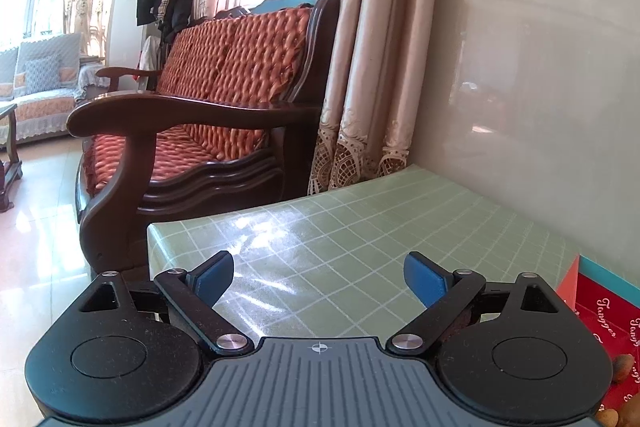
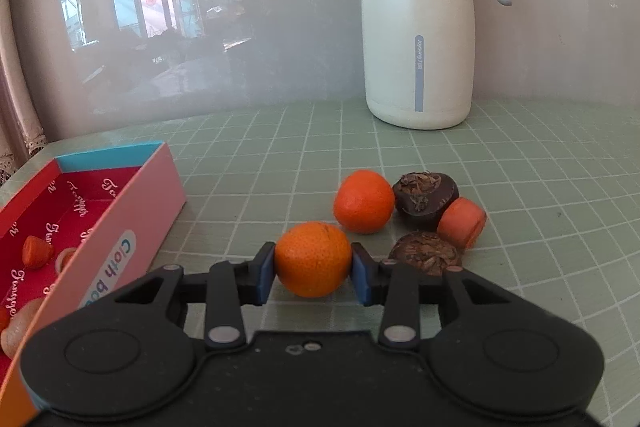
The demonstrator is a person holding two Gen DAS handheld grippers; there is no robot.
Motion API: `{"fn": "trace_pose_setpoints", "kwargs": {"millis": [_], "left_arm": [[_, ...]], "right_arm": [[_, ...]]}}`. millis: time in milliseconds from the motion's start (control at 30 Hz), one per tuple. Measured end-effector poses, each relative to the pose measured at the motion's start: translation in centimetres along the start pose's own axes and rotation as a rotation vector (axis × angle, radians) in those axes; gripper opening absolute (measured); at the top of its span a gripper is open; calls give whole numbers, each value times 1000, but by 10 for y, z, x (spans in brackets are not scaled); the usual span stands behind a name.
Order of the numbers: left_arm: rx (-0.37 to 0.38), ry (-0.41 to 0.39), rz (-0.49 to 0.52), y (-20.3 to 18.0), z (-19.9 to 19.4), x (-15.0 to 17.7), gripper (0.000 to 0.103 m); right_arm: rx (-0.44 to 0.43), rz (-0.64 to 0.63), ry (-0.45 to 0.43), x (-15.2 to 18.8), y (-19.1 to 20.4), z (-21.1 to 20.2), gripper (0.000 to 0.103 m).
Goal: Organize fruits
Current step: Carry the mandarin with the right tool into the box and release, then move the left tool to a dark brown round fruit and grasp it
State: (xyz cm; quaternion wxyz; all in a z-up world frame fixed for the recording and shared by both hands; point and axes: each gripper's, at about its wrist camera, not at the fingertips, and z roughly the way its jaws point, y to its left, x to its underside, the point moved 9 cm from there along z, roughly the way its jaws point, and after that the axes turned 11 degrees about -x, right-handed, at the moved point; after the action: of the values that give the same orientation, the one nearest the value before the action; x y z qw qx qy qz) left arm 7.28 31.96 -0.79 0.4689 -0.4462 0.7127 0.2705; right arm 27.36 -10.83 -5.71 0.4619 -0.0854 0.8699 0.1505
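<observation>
In the right wrist view my right gripper [image 2: 313,273] is shut on an orange tangerine [image 2: 312,259], its blue pads pressed on both sides of the fruit, low over the green checked tablecloth [image 2: 520,267]. Beyond it lie a second tangerine [image 2: 363,201], two dark brown fruits [image 2: 425,195] [image 2: 426,251] and a small orange-red fruit [image 2: 461,222]. An open pink box with a red lining [image 2: 132,227] sits to the left with several small fruits inside. My left gripper [image 1: 318,277] hangs open over bare tablecloth with nothing between its fingers; the same box [image 1: 600,315] shows at that view's right edge.
A tall white thermos jug [image 2: 416,27] stands at the back against a glossy grey wall [image 2: 240,27]. In the left wrist view a dark wooden sofa with orange cushions [image 1: 208,99] and a lace curtain [image 1: 360,87] lie past the table's far left corner [image 1: 152,231].
</observation>
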Motion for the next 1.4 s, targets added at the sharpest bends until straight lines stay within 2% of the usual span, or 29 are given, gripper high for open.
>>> {"fn": "trace_pose_setpoints", "kwargs": {"millis": [100, 367, 433, 567, 767, 900, 1000, 1067, 1200, 1233, 1400], "left_arm": [[0, 1, 0, 0, 0, 1, 92], [2, -2, 17, -5, -2, 2, 92], [5, -2, 24, -6, -3, 2, 92], [7, -7, 34, -8, -5, 3, 92], [13, -4, 43, -13, -6, 3, 92], [30, -7, 48, -20, -12, 3, 92], [50, -17, 56, -30, -19, 3, 92], [71, -25, 71, -40, -26, 5, 92], [126, -46, 108, -64, -45, 10, 92], [139, -50, 117, -70, -49, 12, 92], [231, -61, 166, -107, -78, 23, 92]], "right_arm": [[-73, -31, -37, -7, 22, -9, 38], [-377, -198, -102, -15, 122, -41, 38], [-431, -241, -90, -11, 142, -45, 38], [-472, -291, -31, 2, 169, -37, 38], [-455, -322, 35, 18, 178, -28, 40], [-456, -318, 37, 19, 175, -33, 44], [-459, -311, -9, 12, 171, -43, 55], [-444, -301, -55, 4, 164, -51, 68], [-348, -323, -131, -8, 140, -65, 74], [-318, -325, -143, -10, 132, -68, 79], [-198, -291, -155, -13, 87, -78, 84]]}}
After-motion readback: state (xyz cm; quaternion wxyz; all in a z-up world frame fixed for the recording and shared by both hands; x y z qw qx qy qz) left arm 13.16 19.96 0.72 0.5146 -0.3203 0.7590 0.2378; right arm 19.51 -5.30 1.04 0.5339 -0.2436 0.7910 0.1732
